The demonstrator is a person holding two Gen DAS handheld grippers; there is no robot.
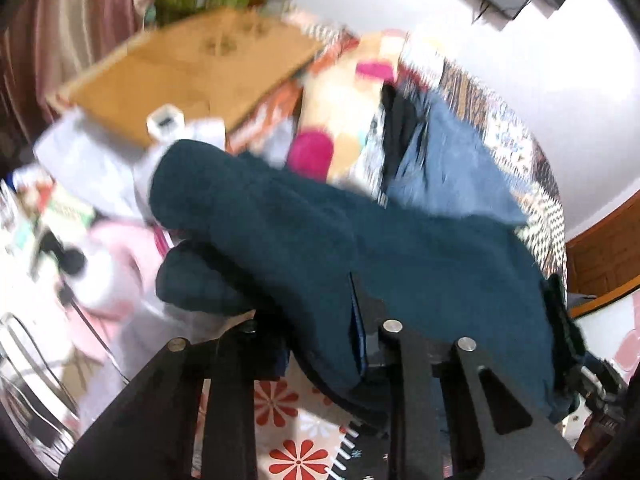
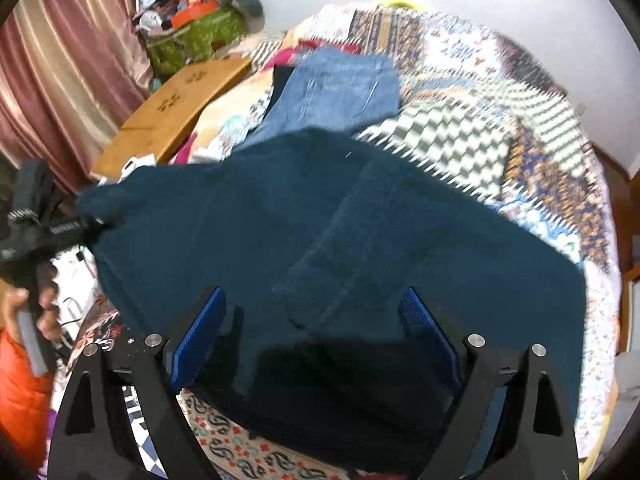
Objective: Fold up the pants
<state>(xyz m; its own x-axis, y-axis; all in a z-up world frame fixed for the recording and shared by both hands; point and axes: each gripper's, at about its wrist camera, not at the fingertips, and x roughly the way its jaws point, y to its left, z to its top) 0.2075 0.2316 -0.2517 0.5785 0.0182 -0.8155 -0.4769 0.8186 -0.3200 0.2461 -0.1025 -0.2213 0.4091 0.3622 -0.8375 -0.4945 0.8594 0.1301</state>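
left gripper [image 1: 320,320]: lifted above the bed, camera looking down and forward; the dark teal pants [image 1: 280,232] drape over and between its fingers. Only one blue pad edge shows beside the cloth, so it looks pinched on the fabric, but the gap itself is hidden.
left gripper, from the right wrist view [image 2: 44,228]: at the far left edge, holding the pants' corner raised; person's hand [image 2: 36,308] wrapped around its handle below.
right gripper [image 2: 312,340]: low and near the bed, pointing forward; blue pads [image 2: 200,340] spread wide apart, pants fabric lying between them, not clamped.
pants [image 2: 320,240]: bunched and partly lifted at the left, the rest spread across the patterned quilt [image 2: 480,128]; a long panel seam shows mid-cloth.
folded jeans [image 2: 340,88]: lying on the quilt beyond the pants, just touching their far edge.
cardboard box [image 1: 188,76]: flat, at the bed's left side; printed marks too blurred to read.
green bag [image 2: 192,36]: by the pink curtain [image 2: 60,60]; print unreadable.
writing: none legible; both frames are motion-blurred.
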